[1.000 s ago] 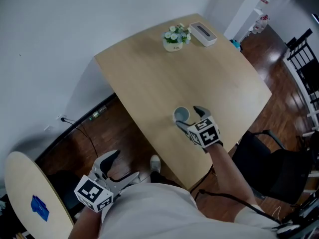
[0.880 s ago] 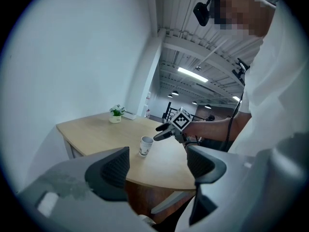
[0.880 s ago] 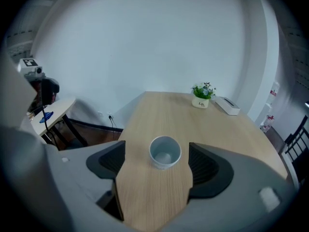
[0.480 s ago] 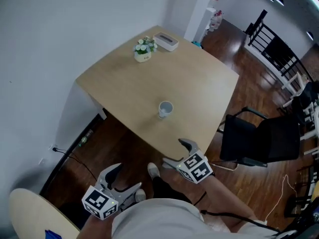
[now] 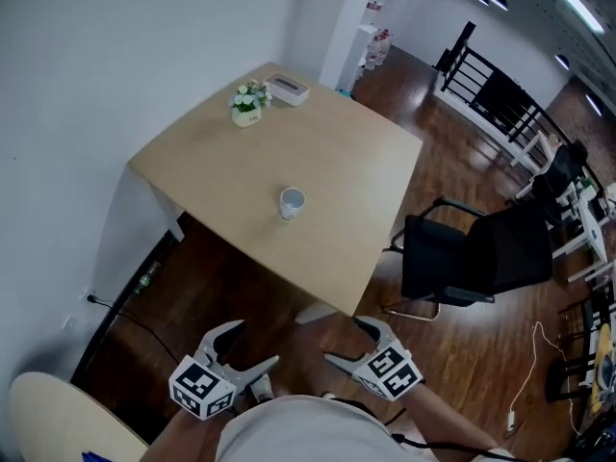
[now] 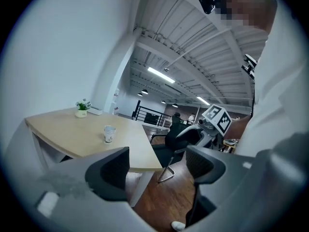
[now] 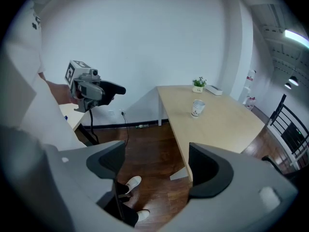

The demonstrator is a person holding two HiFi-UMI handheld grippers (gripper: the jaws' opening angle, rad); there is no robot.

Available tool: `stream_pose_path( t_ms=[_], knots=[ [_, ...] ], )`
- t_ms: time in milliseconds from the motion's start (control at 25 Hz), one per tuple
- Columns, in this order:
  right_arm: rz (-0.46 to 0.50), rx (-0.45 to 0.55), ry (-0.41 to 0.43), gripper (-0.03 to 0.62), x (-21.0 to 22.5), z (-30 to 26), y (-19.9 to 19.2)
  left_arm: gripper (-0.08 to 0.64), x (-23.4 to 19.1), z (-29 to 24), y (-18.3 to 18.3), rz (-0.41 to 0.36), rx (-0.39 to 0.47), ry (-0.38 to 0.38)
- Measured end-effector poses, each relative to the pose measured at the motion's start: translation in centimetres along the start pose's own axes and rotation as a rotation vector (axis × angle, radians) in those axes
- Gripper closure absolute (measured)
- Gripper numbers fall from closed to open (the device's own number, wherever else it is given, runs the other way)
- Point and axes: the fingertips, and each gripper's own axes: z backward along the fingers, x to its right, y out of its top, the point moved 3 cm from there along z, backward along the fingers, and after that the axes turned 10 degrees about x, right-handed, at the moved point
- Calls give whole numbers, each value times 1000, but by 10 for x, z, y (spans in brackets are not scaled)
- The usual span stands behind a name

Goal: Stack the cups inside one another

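Note:
A white paper cup stack (image 5: 291,203) stands upright near the middle of the light wooden table (image 5: 221,166); it shows too as the cup (image 6: 109,134) in the left gripper view and the cup (image 7: 197,108) in the right gripper view. Both grippers hang well off the table, over the dark wood floor close to my body. My left gripper (image 5: 252,346) is open and holds nothing. My right gripper (image 5: 349,343) is open and holds nothing too. Each gripper sees the other: the right gripper (image 6: 197,123) and the left gripper (image 7: 118,89).
A small potted plant (image 5: 247,100) and a white box (image 5: 287,89) sit at the table's far corner. A black office chair (image 5: 467,258) stands right of the table. A round table's edge (image 5: 53,422) is at the lower left. Black railings (image 5: 491,94) lie far right.
The right gripper drew back from beside the cup on the table to low over the floor near my body. The view pulled away, so the table now looks smaller and farther.

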Motion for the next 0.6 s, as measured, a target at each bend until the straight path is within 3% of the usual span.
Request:
stream_pose_path(
  t_ms=[280,600],
  knots=[
    [-33,51,-37,186,-9,69,-44,183,37,-17,-3,-45,-5,23],
    [-93,99,-76,186,-3,157,-121,181,128,-53,-17,-66,10,37]
  ],
)
